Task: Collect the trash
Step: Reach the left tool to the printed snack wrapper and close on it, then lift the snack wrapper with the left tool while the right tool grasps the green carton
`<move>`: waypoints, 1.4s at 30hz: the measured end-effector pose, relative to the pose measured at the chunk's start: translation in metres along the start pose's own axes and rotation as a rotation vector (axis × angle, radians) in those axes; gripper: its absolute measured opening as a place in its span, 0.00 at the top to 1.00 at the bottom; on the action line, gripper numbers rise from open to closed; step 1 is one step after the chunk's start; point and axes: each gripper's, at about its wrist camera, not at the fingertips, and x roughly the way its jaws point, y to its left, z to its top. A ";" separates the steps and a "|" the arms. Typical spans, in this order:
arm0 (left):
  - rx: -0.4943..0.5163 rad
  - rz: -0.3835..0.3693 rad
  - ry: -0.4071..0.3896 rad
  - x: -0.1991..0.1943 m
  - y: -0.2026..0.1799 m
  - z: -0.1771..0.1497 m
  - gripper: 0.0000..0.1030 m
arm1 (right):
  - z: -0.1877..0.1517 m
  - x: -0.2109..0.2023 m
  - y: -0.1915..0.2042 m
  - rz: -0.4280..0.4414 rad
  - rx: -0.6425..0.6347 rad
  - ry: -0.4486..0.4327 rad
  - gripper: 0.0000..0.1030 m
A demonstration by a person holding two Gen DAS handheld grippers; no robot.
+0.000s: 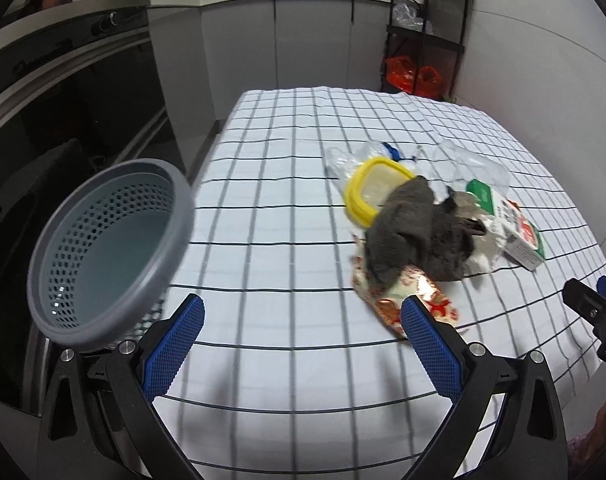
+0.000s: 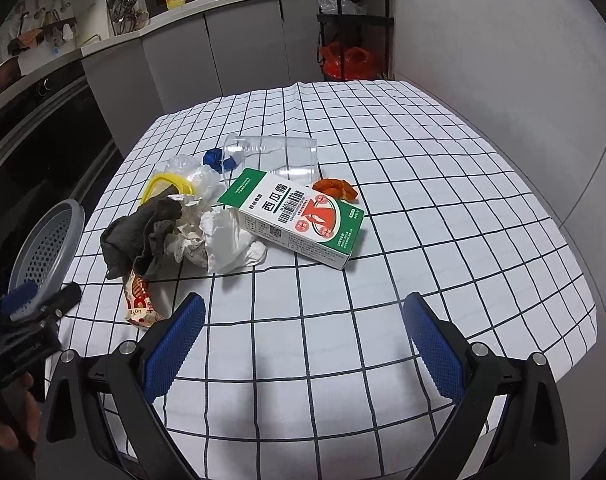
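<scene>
a: nearest first. the left gripper point(image 1: 303, 344) shows its blue fingers point(image 1: 175, 344) spread wide and released, nothing between them, over the checked tablecloth point(image 1: 263, 208). the right gripper point(image 2: 303, 344) is likewise spread and empty.

b: and the receptacle?

a: a grey perforated basket point(image 1: 107, 252) sits tilted at the table's left edge, about 9 o'clock from the left gripper, mouth facing the camera. nothing shows inside it.

b: location of the trash?

a: on the cloth, in one heap. in the right wrist view, nearest is a red printed snack wrapper point(image 2: 141, 300) at 10 o'clock. a dark grey rag point(image 2: 139, 228) lies partly over it. crumpled white tissue point(image 2: 231, 244) touches the rag's right side. a green and white carton point(image 2: 299, 220) lies flat at 12 o'clock, touching the tissue. beyond it, orange peel point(image 2: 337, 189) at 1 o'clock, a yellow-rimmed lid point(image 2: 167, 185) at 11 o'clock, a clear plastic cup point(image 2: 279, 154) on its side, and a blue cap point(image 2: 217, 158) beside the cup.
</scene>
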 end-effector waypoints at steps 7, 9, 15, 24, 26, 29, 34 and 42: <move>-0.023 -0.107 0.041 0.014 -0.029 -0.006 0.06 | 0.002 -0.011 -0.014 -0.014 0.030 -0.033 0.08; -0.036 -0.119 0.053 0.020 -0.034 -0.007 0.06 | 0.003 -0.013 -0.019 -0.011 0.046 -0.038 0.08; -0.081 -0.121 0.104 0.044 -0.043 -0.006 0.06 | 0.003 -0.017 -0.032 -0.001 0.081 -0.044 0.08; -0.072 -0.079 0.129 0.065 -0.049 -0.006 0.16 | 0.002 -0.016 -0.034 0.012 0.088 -0.035 0.08; -0.076 -0.090 0.127 0.062 -0.047 -0.006 0.27 | 0.003 -0.014 -0.034 0.012 0.081 -0.030 0.08; -0.093 -0.108 0.124 0.060 -0.038 -0.004 0.46 | 0.004 -0.011 -0.034 0.011 0.072 -0.023 0.08; -0.065 -0.101 0.124 0.055 -0.028 -0.003 0.56 | 0.005 -0.009 -0.037 0.021 0.068 -0.021 0.08; 0.010 -0.054 0.029 0.018 -0.008 -0.001 0.58 | 0.006 -0.002 -0.039 0.042 0.056 -0.006 0.08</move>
